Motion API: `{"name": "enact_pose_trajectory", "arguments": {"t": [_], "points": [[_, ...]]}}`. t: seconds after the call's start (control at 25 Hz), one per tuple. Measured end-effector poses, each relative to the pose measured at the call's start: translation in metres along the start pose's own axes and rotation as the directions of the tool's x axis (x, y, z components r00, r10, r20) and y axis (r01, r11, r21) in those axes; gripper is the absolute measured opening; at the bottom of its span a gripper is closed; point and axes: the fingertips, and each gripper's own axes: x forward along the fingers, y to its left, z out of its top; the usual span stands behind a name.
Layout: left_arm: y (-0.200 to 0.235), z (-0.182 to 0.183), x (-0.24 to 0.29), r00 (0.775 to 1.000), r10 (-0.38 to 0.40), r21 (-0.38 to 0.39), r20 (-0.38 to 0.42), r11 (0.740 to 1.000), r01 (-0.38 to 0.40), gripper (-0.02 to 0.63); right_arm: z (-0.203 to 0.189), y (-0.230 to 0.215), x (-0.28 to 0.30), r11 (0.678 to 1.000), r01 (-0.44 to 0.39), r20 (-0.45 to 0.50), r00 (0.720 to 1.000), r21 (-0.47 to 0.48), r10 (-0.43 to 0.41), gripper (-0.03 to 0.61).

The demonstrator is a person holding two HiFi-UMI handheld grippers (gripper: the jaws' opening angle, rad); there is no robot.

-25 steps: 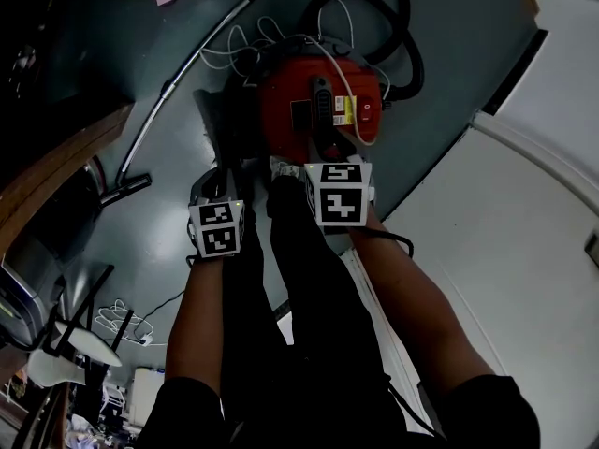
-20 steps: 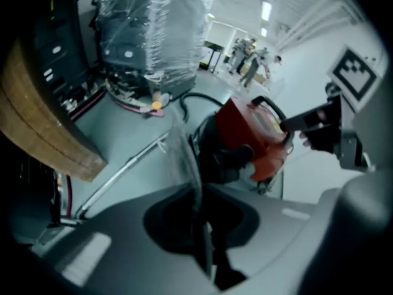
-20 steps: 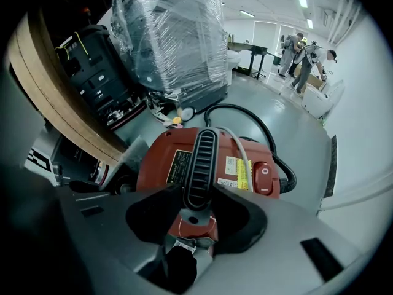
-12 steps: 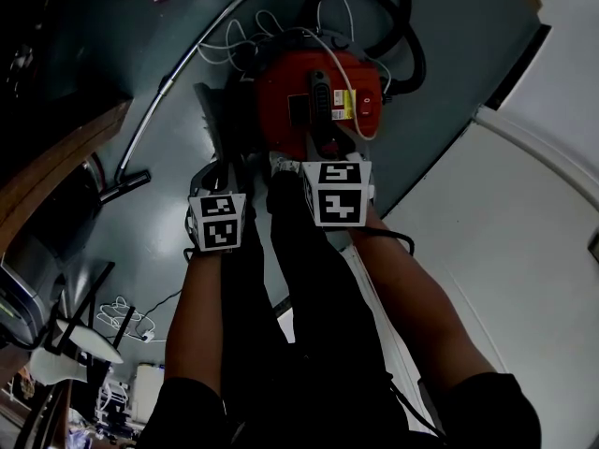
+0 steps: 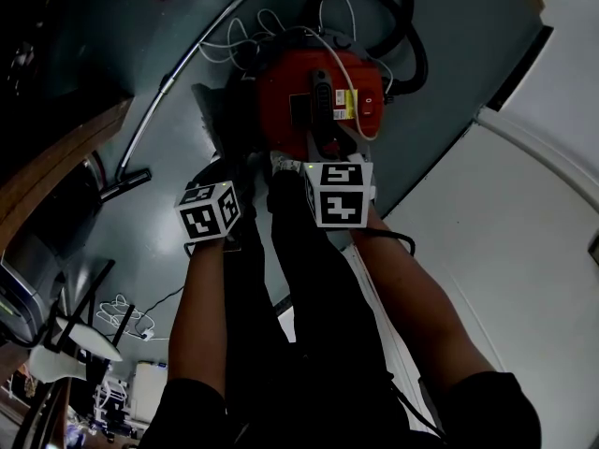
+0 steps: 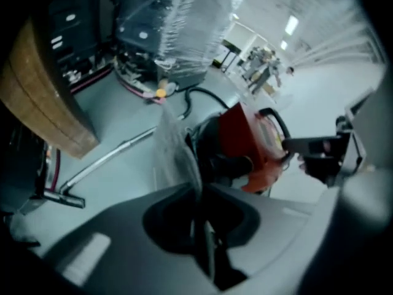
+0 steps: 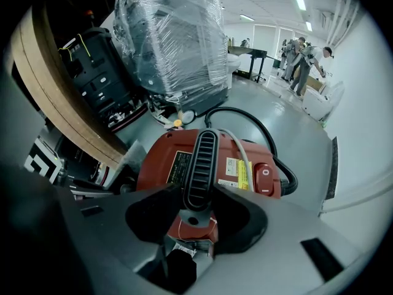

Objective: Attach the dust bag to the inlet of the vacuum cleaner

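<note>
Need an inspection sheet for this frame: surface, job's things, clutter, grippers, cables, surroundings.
Surface: grey-green floor.
Job's things: red vacuum cleaner on the floor; grey dust bag beside it.
Clutter: metal wand lying on the floor.
Grippers: left gripper shut on the dust bag; right gripper shut on the vacuum's black handle.
Cables: black hose looped behind the vacuum; pale cable over its top.
Surroundings: plastic-wrapped stack, curved wooden panel, white wall.
</note>
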Motion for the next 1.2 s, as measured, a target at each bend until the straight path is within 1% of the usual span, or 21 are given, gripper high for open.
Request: {"name": "enact_pose_trajectory", "arguments": {"t": [0.04, 0.16, 0.2, 0.24, 0.32, 0.36, 0.4, 0.44, 0.48, 0.52, 0.56, 0.6, 0.64, 0.72, 0.76, 0.8, 0.84, 0.96, 1.0, 1.08, 1.2], "points": [[-0.001, 0.0, 0.0, 1.0, 0.004, -0.003, -0.004, 1.0, -0.004, 0.031, 0.0, 0.0, 0.0, 1.0, 0.0, -0.001, 1.0, -0.001, 0.0, 0.153], [-0.008, 0.001, 0.003, 0.998, 0.052, 0.147, -0.027, 0.988, -0.048, 0.031, 0.0, -0.001, 0.0, 1.0, 0.003, -0.006, 1.0, 0.001, -0.003, 0.153], [-0.009, 0.0, 0.004, 0.998, 0.054, 0.17, -0.033, 0.984, -0.047, 0.031, -0.001, -0.002, 0.0, 1.0, 0.005, -0.007, 1.0, 0.001, -0.005, 0.153], [-0.01, 0.0, 0.004, 0.999, 0.039, 0.153, -0.038, 0.988, -0.032, 0.031, -0.001, -0.001, 0.0, 1.0, 0.005, -0.008, 1.0, 0.001, -0.005, 0.153], [-0.008, -0.001, 0.004, 0.999, -0.041, -0.001, -0.031, 0.999, 0.042, 0.034, -0.002, -0.001, 0.0, 1.0, 0.004, -0.007, 1.0, -0.003, -0.004, 0.153], [-0.008, -0.001, 0.004, 0.997, -0.078, -0.063, -0.019, 0.995, 0.077, 0.037, -0.001, 0.0, 0.001, 1.0, 0.003, -0.005, 1.0, -0.006, -0.003, 0.155], [-0.008, -0.001, 0.004, 0.996, -0.089, -0.058, -0.014, 0.994, 0.088, 0.035, -0.001, 0.0, 0.001, 1.0, 0.002, -0.001, 1.0, -0.009, -0.002, 0.155], [-0.009, -0.001, 0.004, 0.997, -0.073, 0.016, -0.022, 0.997, 0.073, 0.034, 0.0, -0.001, 0.002, 1.0, 0.004, 0.002, 1.0, -0.012, -0.004, 0.155], [-0.011, 0.0, 0.004, 0.998, -0.041, 0.124, -0.038, 0.991, 0.046, 0.032, 0.0, -0.001, 0.002, 1.0, 0.008, 0.002, 1.0, -0.015, -0.008, 0.156], [-0.014, 0.001, 0.005, 0.999, -0.011, 0.228, -0.053, 0.973, 0.023, 0.032, 0.0, -0.001, 0.002, 1.0, 0.014, 0.001, 1.0, -0.017, -0.014, 0.156], [-0.017, 0.002, 0.006, 0.998, 0.004, 0.297, -0.062, 0.955, 0.014, 0.032, 0.0, -0.001, 0.001, 1.0, 0.021, -0.003, 1.0, -0.018, -0.022, 0.158], [-0.018, 0.002, 0.006, 0.998, 0.002, 0.314, -0.067, 0.949, 0.02, 0.032, -0.001, -0.002, 0.001, 0.999, 0.027, -0.005, 1.0, -0.019, -0.027, 0.157], [-0.018, 0.002, 0.006, 0.997, -0.018, 0.28, -0.07, 0.959, 0.037, 0.034, -0.001, -0.002, 0.001, 0.999, 0.031, -0.007, 0.999, -0.019, -0.031, 0.158], [-0.015, 0.002, 0.005, 0.995, -0.082, 0.136, -0.058, 0.987, 0.089, 0.034, 0.0, -0.001, 0.001, 0.999, 0.036, -0.01, 0.999, -0.019, -0.036, 0.158], [-0.014, 0.002, 0.005, 0.993, -0.107, 0.083, -0.049, 0.99, 0.11, 0.034, 0.0, -0.001, 0.001, 0.999, 0.038, -0.011, 0.999, -0.019, -0.038, 0.158], [-0.014, 0.003, 0.005, 0.992, -0.121, 0.059, -0.044, 0.991, 0.124, 0.034, 0.0, -0.001, 0.001, 0.999, 0.039, -0.011, 0.999, -0.019, -0.039, 0.158], [-0.014, 0.003, 0.005, 0.991, -0.126, 0.063, -0.043, 0.99, 0.129, 0.035, 0.0, -0.001, 0.002, 0.999, 0.041, -0.011, 0.999, -0.019, -0.041, 0.158], [-0.016, 0.003, 0.006, 0.992, -0.106, 0.156, -0.065, 0.981, 0.115, 0.035, 0.0, -0.002, 0.002, 0.999, 0.05, -0.01, 0.999, -0.021, -0.05, 0.159], [-0.017, 0.003, 0.006, 0.993, -0.1, 0.17, -0.069, 0.979, 0.111, 0.035, 0.0, -0.002, 0.002, 0.998, 0.052, -0.012, 0.999, -0.02, -0.052, 0.16], [-0.016, 0.003, 0.006, 0.993, -0.099, 0.138, -0.059, 0.985, 0.106, 0.045, 0.0, -0.001, 0.002, 0.999, 0.051, -0.016, 0.999, -0.017, -0.051, 0.16], [-0.013, 0.003, 0.007, 0.996, -0.081, 0.039, -0.026, 0.996, 0.082, 0.066, -0.001, -0.001, 0.003, 0.999, 0.035, -0.031, 0.999, -0.018, -0.035, 0.16]]}}
